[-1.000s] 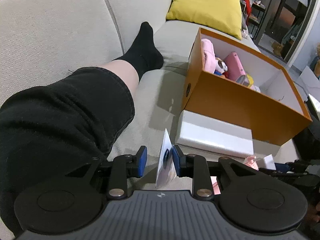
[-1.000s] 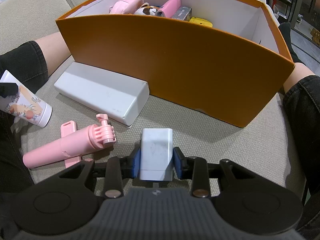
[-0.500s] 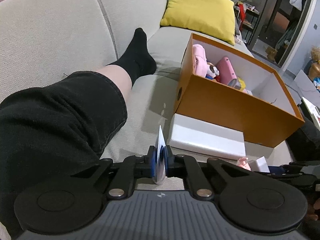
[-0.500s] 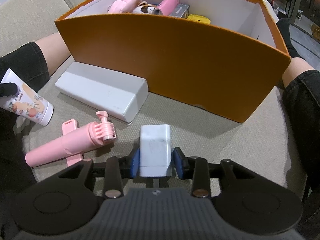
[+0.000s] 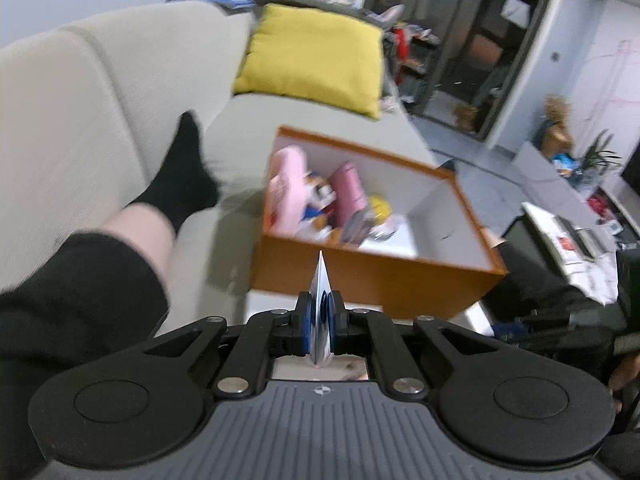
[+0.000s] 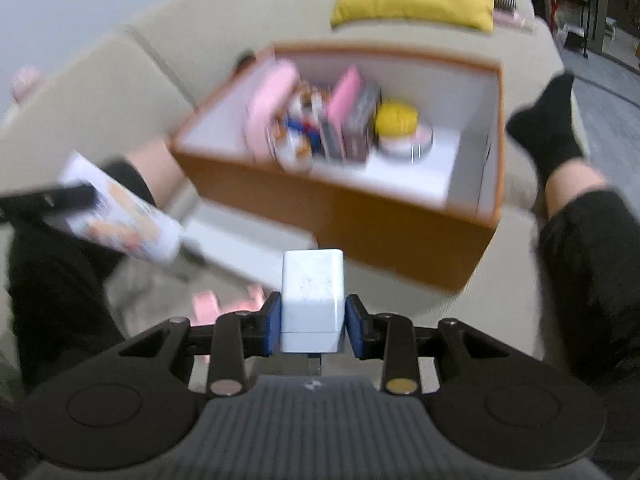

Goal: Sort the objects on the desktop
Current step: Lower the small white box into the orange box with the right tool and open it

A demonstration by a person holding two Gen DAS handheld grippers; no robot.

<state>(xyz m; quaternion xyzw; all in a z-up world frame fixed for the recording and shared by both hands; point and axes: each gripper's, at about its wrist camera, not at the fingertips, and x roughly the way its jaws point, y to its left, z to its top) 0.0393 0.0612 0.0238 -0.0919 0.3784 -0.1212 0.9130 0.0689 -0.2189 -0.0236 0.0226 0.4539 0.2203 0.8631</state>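
Left wrist view: the left hand-held gripper point(image 5: 320, 322) has pinched fully down on the flat tail of a printed tube point(image 5: 320, 304), where a second ago its pads stood apart around that edge. Both views now look down into the orange box point(image 5: 372, 280) from higher up, and the cushion with the loose things has dropped away below. I judge both pieces are lifted clear and on their way to the box.

In the right wrist view the right hand-held gripper point(image 6: 313, 326) is part-closed on one white charger block point(image 6: 312, 300), squeezed by both blue pads; off to its left the tube's round body point(image 6: 120, 216) hangs from the left tool.

Counted outward from the pads: two things held, one per hand. Just past them, on the sofa seat, lie one white oblong box point(image 6: 244, 248) and one pink selfie stick point(image 6: 224, 304), mostly hidden. Beyond, the orange box holds roughly six blurred items; farthest back sits one yellow cushion point(image 5: 316, 56).
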